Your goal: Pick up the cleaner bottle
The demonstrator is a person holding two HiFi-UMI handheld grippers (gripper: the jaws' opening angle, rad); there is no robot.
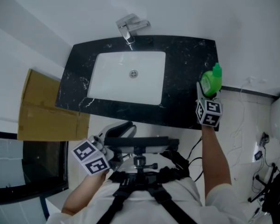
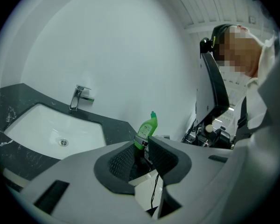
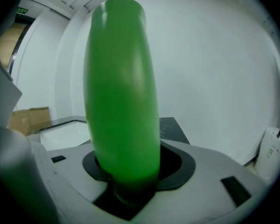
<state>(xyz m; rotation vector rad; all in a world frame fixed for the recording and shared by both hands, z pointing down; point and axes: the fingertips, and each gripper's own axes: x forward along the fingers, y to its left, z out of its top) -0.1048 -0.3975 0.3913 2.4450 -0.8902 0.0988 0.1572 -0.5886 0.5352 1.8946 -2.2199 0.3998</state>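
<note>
White walls and a pale floor wrap around a black stone counter (image 1: 186,69) with thin white lines in it. Set in the counter is a white sink (image 1: 126,76), smooth and shaped like a box with soft corners. A shiny metal tap (image 1: 129,28) stands at the back of the sink.

From above, the head view shows the whole counter. It also shows a flat brown cardboard box (image 1: 37,106) left of the sink, and thin cables (image 1: 242,129) on the floor to the right of the sink. Neither gripper view shows those cables.

The cleaner bottle (image 1: 211,82) is bright green plastic. It is well to the right of the sink, at the counter's right end. The right gripper (image 1: 206,96) is closed tight on the bottle's lower part, with a grey jaw on each side. I cannot tell if the bottle stands on the counter or is up off it.

The right gripper view is almost filled by the bottle's smooth, round green body. No cap or label shows there. The left gripper view sees the same bottle from far off, so its pale label and bent green neck show.

The left gripper (image 2: 141,158) is held near the person's body, on the near side of the sink. Its jaws stand apart and hold nothing. Their dark inner pads look bumpy, like a net.
</note>
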